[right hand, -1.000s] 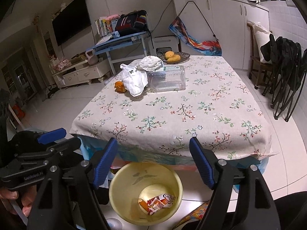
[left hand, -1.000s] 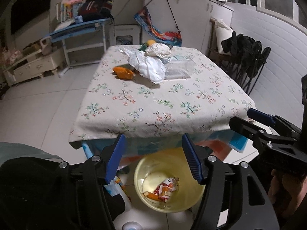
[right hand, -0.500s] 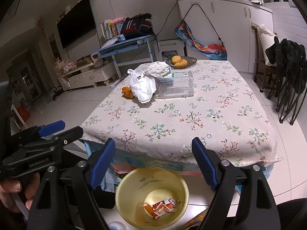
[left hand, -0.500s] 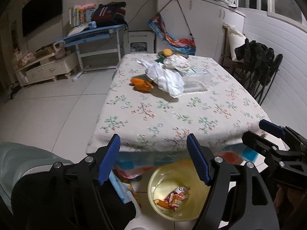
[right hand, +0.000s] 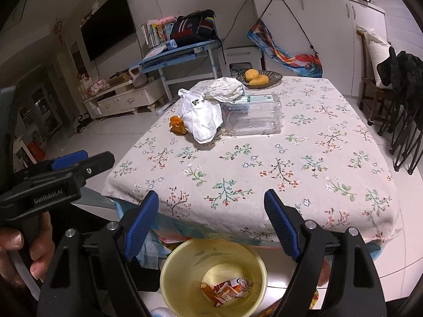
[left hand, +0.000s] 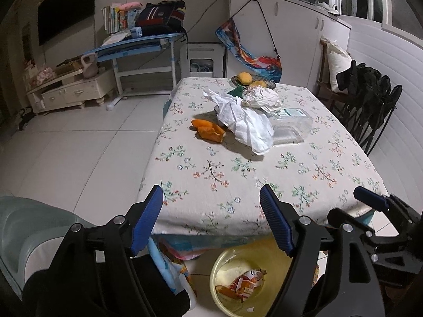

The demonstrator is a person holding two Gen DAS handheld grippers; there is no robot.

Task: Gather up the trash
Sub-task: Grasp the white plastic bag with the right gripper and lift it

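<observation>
The left gripper has jaws that are opening with nothing between them, and the right gripper has its jaws spread wide and empty. The orange fruit peel, crumpled white plastic bag and clear plastic box lie far beyond both, mid-tabletop on the floral cloth. Below the cloth's near edge, the round yellow plastic bin holds a red-and-white snack wrapper.
</observation>
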